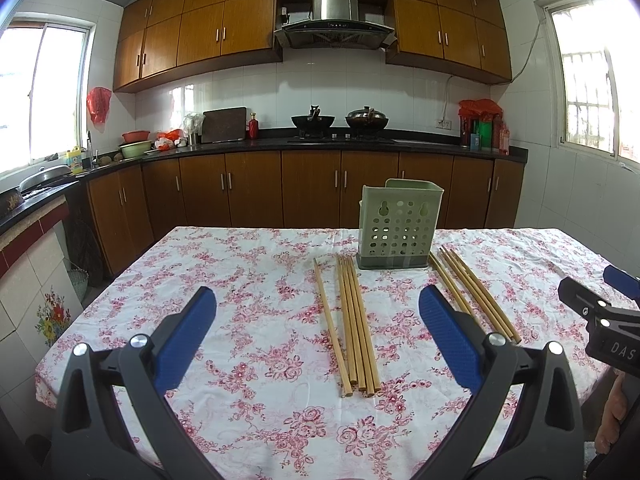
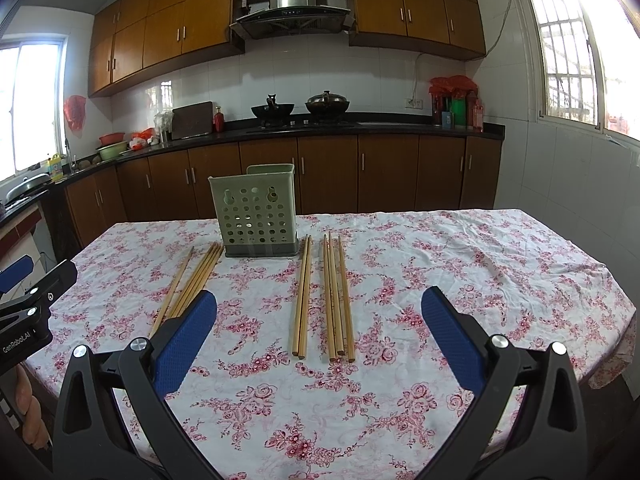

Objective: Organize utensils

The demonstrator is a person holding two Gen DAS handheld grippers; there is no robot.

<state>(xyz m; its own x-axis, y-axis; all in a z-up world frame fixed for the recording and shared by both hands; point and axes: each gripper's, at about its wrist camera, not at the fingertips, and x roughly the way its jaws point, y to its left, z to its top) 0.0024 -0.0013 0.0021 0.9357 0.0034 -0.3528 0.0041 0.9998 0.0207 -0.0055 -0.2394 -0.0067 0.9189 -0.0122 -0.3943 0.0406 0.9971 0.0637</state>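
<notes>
In the left wrist view, the left gripper (image 1: pixel 318 338) is seen spread wide above a table (image 1: pixel 240 420) covered with a floral cloth, nothing held between its blue pads (image 1: pixel 186 340). A green holder (image 1: pixel 400 228) with round holes stands upright near the far edge. One group of chopsticks (image 1: pixel 354 324) lies flat on the cloth in front of and left of the holder, between the pads. A second group of chopsticks (image 1: pixel 474 294) lies to the right of the holder, partly hidden behind the right-hand pad. The right gripper (image 1: pixel 604 308) is seen at the right edge; whether it is parted cannot be told here.

In the right wrist view, the right gripper (image 2: pixel 320 338) is likewise spread wide and empty. The holder (image 2: pixel 256 212) stands left of centre, with chopsticks (image 2: pixel 324 296) lying between the pads and others (image 2: pixel 190 280) to the left.
</notes>
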